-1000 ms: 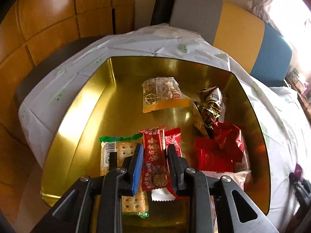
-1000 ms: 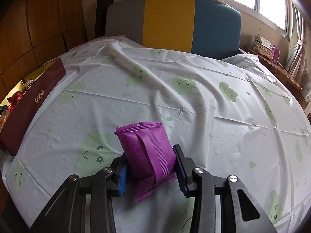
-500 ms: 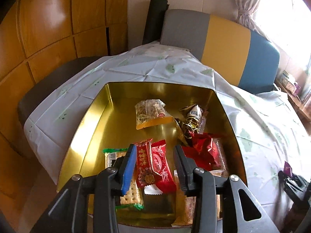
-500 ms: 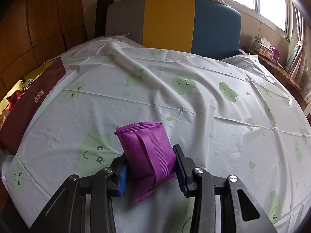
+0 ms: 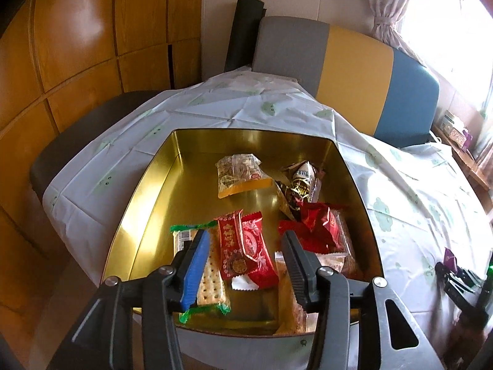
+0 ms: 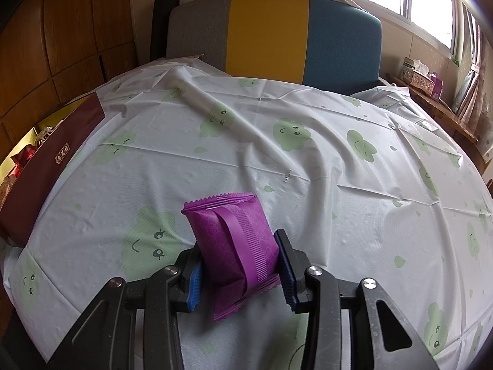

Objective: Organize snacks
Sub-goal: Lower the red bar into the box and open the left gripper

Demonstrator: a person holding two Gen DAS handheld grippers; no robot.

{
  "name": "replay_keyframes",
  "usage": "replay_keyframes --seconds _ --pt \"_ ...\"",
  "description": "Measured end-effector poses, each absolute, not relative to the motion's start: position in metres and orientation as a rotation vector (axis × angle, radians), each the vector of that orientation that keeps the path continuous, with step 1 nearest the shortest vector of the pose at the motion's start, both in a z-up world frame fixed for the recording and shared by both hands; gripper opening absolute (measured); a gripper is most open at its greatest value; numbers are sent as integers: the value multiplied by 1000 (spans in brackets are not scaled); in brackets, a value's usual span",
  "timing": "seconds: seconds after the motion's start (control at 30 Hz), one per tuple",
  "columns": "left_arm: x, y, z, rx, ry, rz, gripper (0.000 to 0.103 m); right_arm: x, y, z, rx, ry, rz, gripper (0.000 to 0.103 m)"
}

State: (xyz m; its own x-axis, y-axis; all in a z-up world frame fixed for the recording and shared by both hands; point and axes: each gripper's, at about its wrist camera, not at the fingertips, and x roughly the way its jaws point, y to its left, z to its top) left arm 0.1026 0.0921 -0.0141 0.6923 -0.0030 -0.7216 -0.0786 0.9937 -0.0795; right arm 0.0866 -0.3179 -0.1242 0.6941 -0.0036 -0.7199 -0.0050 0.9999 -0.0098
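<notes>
While my left gripper point(image 5: 243, 256) hangs over the gold tin point(image 5: 148, 185), its jaws are opening, spread apart and clamped on nothing. Seen between them in the lower middle of the left wrist frame are 2 red snack packets point(image 5: 245, 248), lying side by side on the tin floor below the fingertips, not touched by either pad as far as I can tell. Just left of them, partly behind my blue pad point(image 5: 194, 271), a green-edged cracker pack point(image 5: 209, 283) lies flat. To the right of the jaws sits a crumpled red wrapper point(image 5: 314, 225) on top of some paler packets. Toward the tin's far wall, in the middle of the frame, are a clear bag with an orange edge point(image 5: 240, 175) and a dark brown-and-white wrapper point(image 5: 302, 178).

My right gripper point(image 6: 238, 265) is clamped on a purple snack packet point(image 6: 234, 240): both pads press its sides, and the packet stands between them in the lower middle of the right wrist frame, its crimped far end toward the white tablecloth with green clouds point(image 6: 339, 169). I cannot tell whether its lower end touches the cloth. At the left edge of that frame the tin's maroon outer wall point(image 6: 55, 160) shows, well apart from the purple packet.
</notes>
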Motion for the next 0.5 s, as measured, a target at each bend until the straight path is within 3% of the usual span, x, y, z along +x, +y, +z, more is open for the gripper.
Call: replay_keyframes --seconds 0.5 --pt "95 105 -23 -140 833 60 52 87 -315 -123 -27 814 -11 41"
